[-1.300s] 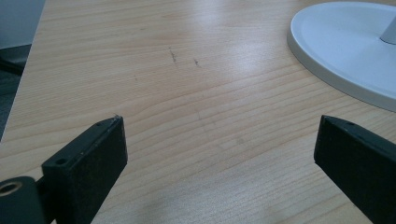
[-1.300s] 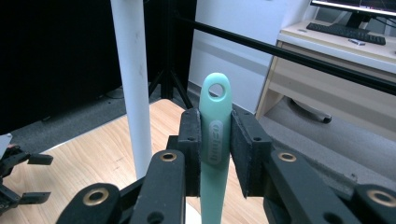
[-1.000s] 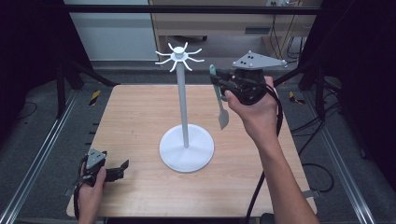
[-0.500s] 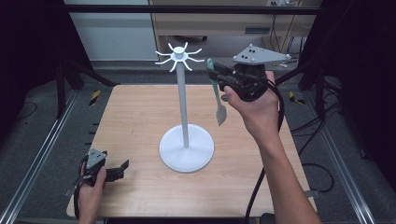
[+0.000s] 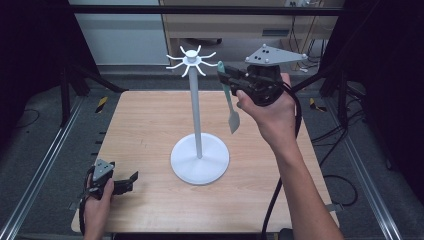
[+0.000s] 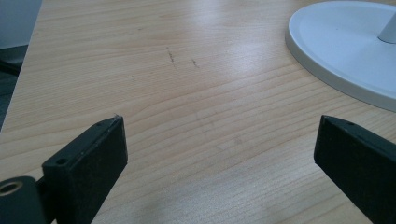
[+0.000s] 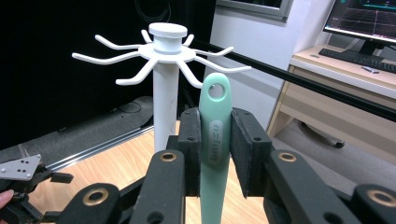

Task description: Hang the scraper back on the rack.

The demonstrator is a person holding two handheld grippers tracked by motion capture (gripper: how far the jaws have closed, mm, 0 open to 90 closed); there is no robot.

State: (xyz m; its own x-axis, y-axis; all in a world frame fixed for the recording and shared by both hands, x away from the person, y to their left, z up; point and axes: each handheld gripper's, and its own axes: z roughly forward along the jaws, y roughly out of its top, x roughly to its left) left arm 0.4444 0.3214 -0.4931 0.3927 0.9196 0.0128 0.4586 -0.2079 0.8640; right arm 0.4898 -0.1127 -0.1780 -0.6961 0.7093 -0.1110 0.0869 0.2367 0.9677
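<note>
Right tool [image 5: 226, 76] pinches a mint-green plastic spatula [image 5: 230, 102] by its handle, beside the white hooked rack [image 5: 196, 112]; left tool [image 5: 131, 178] rests spread on the wooden desk [image 5: 145, 125].

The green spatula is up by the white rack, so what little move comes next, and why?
Probably ease the spatula a little forward so the hole in its handle slips over the nearest hook of the rack. The right tongs grip the handle upright, and its hole sits just below and in front of that hook.
</note>
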